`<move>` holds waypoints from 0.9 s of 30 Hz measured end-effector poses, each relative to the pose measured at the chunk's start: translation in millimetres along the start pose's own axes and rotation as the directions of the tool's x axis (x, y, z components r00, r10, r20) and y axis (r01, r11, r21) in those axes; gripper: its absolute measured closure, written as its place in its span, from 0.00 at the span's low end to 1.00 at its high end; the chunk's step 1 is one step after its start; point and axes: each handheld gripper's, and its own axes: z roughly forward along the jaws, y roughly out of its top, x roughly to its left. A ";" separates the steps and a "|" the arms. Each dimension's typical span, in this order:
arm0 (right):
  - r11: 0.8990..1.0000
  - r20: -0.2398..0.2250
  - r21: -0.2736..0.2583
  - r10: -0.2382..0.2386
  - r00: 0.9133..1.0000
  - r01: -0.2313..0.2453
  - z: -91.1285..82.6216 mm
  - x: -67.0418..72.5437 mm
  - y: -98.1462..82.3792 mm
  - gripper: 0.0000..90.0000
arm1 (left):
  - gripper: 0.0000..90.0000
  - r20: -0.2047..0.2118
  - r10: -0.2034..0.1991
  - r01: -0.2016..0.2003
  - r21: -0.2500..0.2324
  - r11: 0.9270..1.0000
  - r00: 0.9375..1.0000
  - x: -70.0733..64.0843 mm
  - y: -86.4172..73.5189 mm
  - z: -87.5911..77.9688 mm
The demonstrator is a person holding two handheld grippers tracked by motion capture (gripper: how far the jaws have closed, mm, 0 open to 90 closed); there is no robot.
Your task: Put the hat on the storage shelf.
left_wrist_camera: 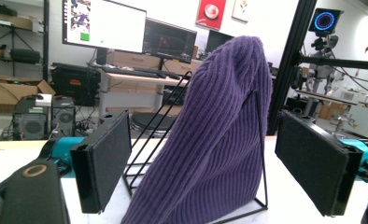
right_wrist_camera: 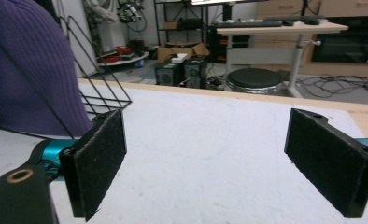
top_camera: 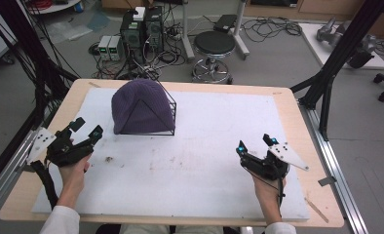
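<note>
A purple knit beanie [top_camera: 140,107] is draped over a black wire stand [top_camera: 169,117] at the back left of the white mat [top_camera: 209,156]. My left gripper [top_camera: 86,127] rests at the mat's left edge, open, pointing toward the hat. In the left gripper view the beanie [left_wrist_camera: 224,135] rises on the wire stand [left_wrist_camera: 261,154] just beyond the spread jaws, nothing between them. My right gripper [top_camera: 255,143] is held open at the front right, well away from the hat. The right gripper view shows the beanie [right_wrist_camera: 28,65] and the wire stand [right_wrist_camera: 93,84] at far left.
The mat lies on a wooden table [top_camera: 297,117]. Black frame posts [top_camera: 336,58] stand at the table's right and left. A stool [top_camera: 213,48], computers [top_camera: 140,29] and cables sit on the floor behind. A small dark speck [top_camera: 109,159] marks the mat.
</note>
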 end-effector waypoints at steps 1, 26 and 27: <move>1.000 0.008 0.000 0.000 1.000 0.000 -1.1 -1.8 -1.6 0.13 | 0.21 -0.005 -0.003 0.003 0.001 1.000 1.000 1.1 -1.7 -1.4; 0.999 0.123 -0.004 0.043 0.992 -0.043 -19.7 -15.4 -49.9 0.13 | 0.19 -0.066 0.017 -0.011 0.078 0.997 0.998 8.9 -32.5 -29.5; 0.999 0.121 -0.006 0.045 0.992 -0.045 -19.6 -15.1 -50.4 0.13 | 0.19 -0.061 0.016 -0.012 0.077 0.997 0.998 8.6 -32.9 -29.8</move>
